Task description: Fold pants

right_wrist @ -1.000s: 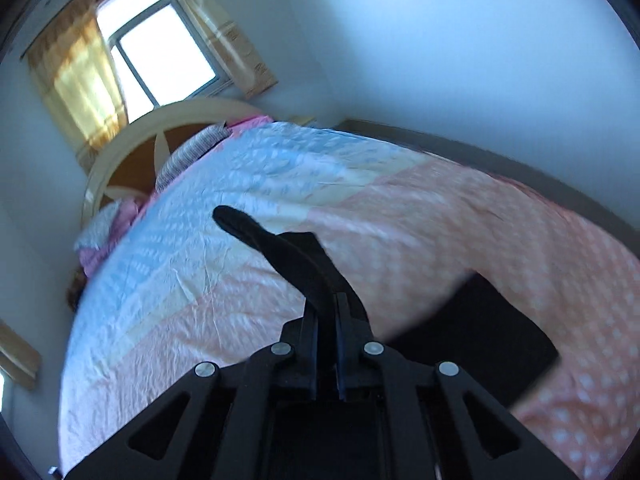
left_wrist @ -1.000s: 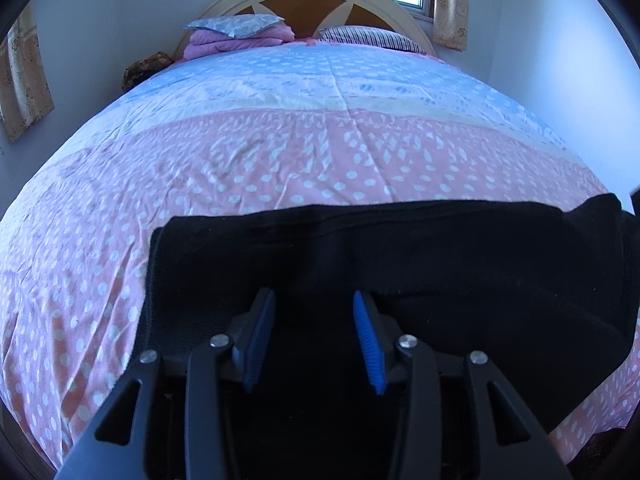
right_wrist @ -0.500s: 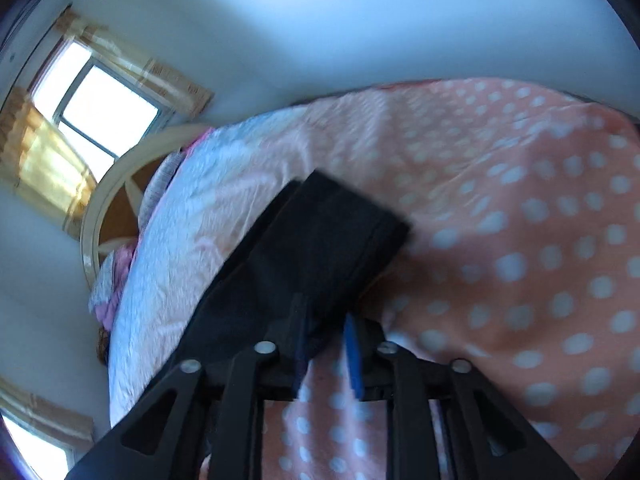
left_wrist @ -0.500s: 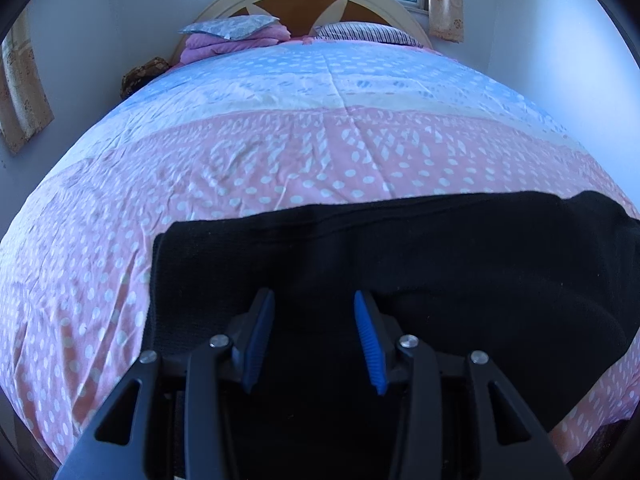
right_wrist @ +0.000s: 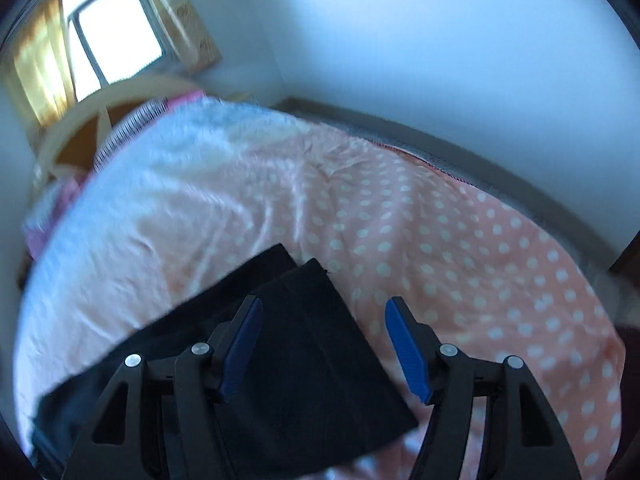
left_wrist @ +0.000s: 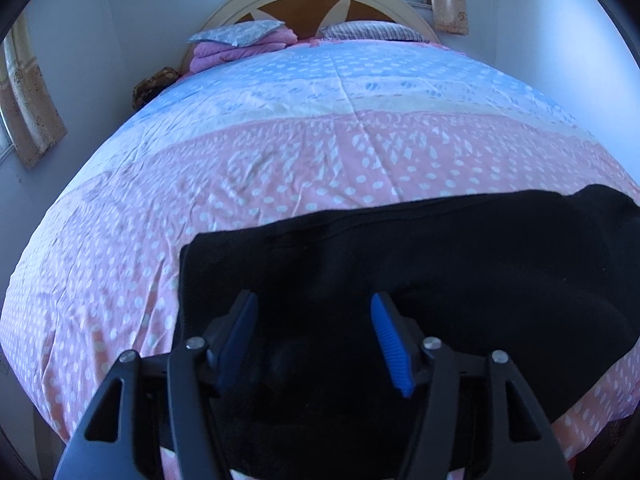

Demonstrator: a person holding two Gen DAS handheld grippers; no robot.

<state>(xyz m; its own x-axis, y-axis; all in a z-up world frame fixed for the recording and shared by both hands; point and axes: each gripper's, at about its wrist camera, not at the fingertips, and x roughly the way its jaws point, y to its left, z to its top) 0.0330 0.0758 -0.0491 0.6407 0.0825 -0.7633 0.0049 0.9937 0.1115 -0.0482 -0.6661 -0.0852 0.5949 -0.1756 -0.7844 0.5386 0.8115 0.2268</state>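
Black pants (left_wrist: 420, 264) lie flat across the near end of the bed, folded double. My left gripper (left_wrist: 314, 312) hovers over their left part; its jaws are opening and its blue pads (left_wrist: 386, 332) press on nothing. In the right wrist view the pants' end (right_wrist: 304, 344) lies on the pink dotted cover, two layers stacked with the corners slightly offset. My right gripper (right_wrist: 322, 316) is over that end, its jaws opening, the cloth lying free below the pads (right_wrist: 406, 346).
The bed cover (left_wrist: 280, 152) is pink with white dots near me and blue farther off. Pillows and a folded pink blanket (left_wrist: 240, 46) sit by the headboard (left_wrist: 320, 4). A wall (right_wrist: 440, 48) runs along the bed's right side.
The right gripper was shut on the lifted pants end; it came down, laid the end on the bed and let go. The left jaws have spread wider over the pants.
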